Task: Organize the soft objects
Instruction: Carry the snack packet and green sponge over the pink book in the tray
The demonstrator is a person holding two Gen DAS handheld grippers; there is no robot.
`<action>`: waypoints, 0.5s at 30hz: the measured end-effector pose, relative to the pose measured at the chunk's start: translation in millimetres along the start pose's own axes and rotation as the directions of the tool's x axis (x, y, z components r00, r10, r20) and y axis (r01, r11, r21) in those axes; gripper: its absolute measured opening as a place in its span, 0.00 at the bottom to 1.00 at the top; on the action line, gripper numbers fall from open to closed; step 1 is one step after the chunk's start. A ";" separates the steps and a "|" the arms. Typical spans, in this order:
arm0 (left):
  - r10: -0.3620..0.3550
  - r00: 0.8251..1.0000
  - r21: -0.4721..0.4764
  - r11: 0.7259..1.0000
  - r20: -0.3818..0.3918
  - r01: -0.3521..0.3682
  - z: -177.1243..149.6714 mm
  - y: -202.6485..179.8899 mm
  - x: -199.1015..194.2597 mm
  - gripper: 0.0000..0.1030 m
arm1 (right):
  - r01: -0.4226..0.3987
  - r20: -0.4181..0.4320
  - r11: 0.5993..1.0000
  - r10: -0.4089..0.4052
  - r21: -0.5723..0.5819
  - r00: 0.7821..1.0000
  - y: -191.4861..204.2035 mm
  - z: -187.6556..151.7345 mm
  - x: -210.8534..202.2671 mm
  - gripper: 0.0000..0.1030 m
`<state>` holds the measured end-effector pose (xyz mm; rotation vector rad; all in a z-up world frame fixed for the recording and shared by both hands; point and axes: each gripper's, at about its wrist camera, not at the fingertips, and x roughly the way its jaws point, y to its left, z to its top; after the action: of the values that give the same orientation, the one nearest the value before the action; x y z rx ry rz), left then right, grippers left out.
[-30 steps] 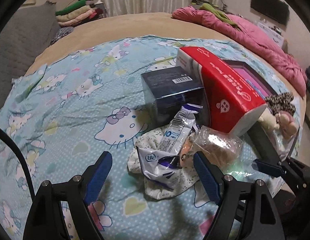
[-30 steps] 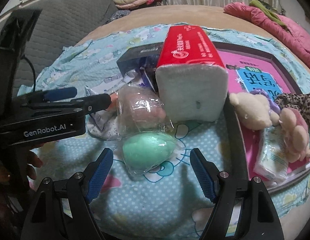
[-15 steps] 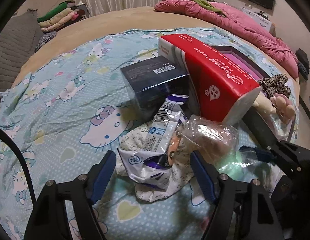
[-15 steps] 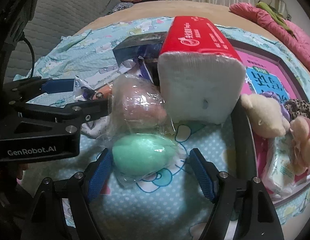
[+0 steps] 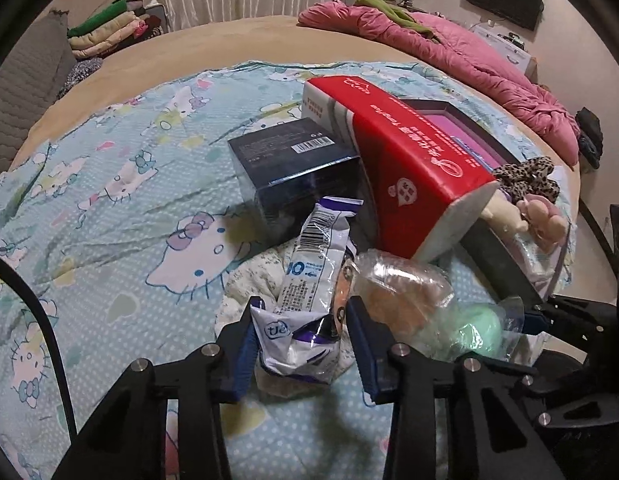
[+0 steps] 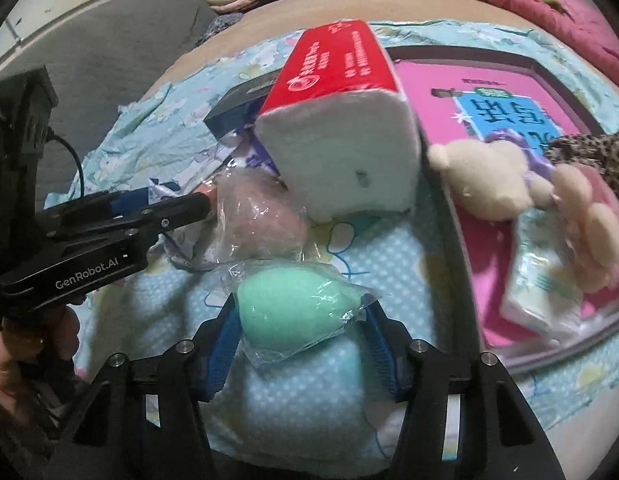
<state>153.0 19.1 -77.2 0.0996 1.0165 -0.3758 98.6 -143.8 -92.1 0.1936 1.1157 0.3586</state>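
Left gripper (image 6: 165, 208) (marked "GenRobot.AI") pinches packet (image 5: 305, 316).

Dim indoor light, soft shadows, heavy fisheye warping, dark vignetted corners, right-wrist view slightly blurred.

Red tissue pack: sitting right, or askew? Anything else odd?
Askew. The red tissue pack is tilted, propped partly over the dark blue box and the rim of the black tray, not flat on the Hello Kitty sheet. Otherwise just a jumbled pile; nothing looks spilled or torn.
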 end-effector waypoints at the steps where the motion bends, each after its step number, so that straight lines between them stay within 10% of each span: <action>1: -0.003 1.000 -0.005 1.000 -0.002 0.003 -1.4 0.2 -2.1 0.41 | -0.010 -0.004 1.000 0.010 0.013 1.000 -1.8 -1.0 -1.8 0.58; 15: -0.015 1.000 -0.158 0.987 0.003 0.016 -31.4 8.0 -37.6 0.40 | -0.046 -0.052 0.998 0.044 -0.030 0.998 12.1 -9.4 -10.7 0.58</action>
<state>112.7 44.3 -62.7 -0.0516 1.0419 -0.3080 83.7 -136.9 -83.1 0.1826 1.1570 0.4228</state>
